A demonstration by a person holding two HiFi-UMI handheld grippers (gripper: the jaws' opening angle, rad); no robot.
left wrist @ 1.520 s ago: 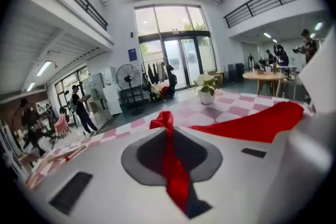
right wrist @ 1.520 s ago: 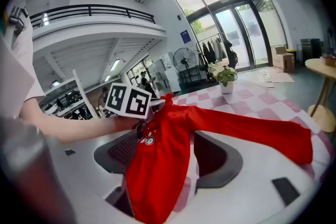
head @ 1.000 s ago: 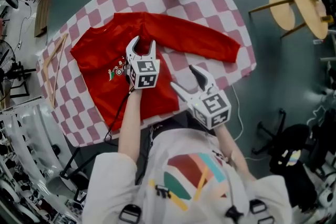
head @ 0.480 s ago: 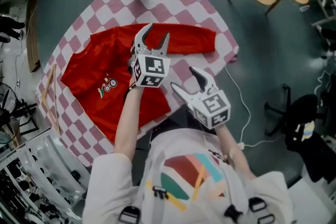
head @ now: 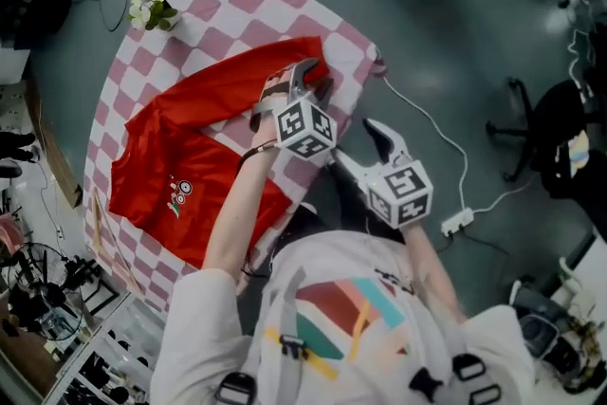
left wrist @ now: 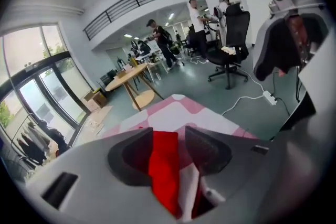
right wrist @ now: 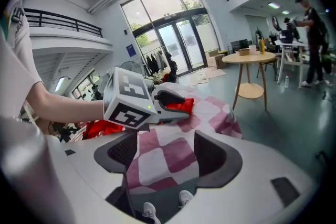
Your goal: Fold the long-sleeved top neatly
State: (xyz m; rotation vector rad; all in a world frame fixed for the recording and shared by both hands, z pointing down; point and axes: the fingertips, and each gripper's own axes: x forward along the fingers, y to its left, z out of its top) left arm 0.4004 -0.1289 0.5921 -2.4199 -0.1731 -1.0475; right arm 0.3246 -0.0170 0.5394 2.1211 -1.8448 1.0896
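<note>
A red long-sleeved top (head: 190, 156) lies flat on a pink-and-white checked tablecloth (head: 119, 85), one sleeve (head: 237, 85) stretched toward the table's right end. My left gripper (head: 302, 79) is at that sleeve's cuff. In the left gripper view its jaws (left wrist: 168, 144) stand open astride the red sleeve (left wrist: 164, 165), with a gap beside the cloth. My right gripper (head: 365, 147) hangs open at the table's near edge, and only checked cloth (right wrist: 168, 149) shows between its jaws (right wrist: 168, 152). The right gripper view also catches the left gripper (right wrist: 173, 105) over the cuff.
A small vase of flowers (head: 152, 9) stands at the table's far corner. A white cable and power strip (head: 457, 221) lie on the floor to the right, near an office chair (head: 560, 138). A round wooden table (right wrist: 247, 57) stands beyond.
My left gripper has travelled from the top's chest along the sleeve to its cuff and rolled over. My right gripper has followed to the right. Both jaws have stayed open.
</note>
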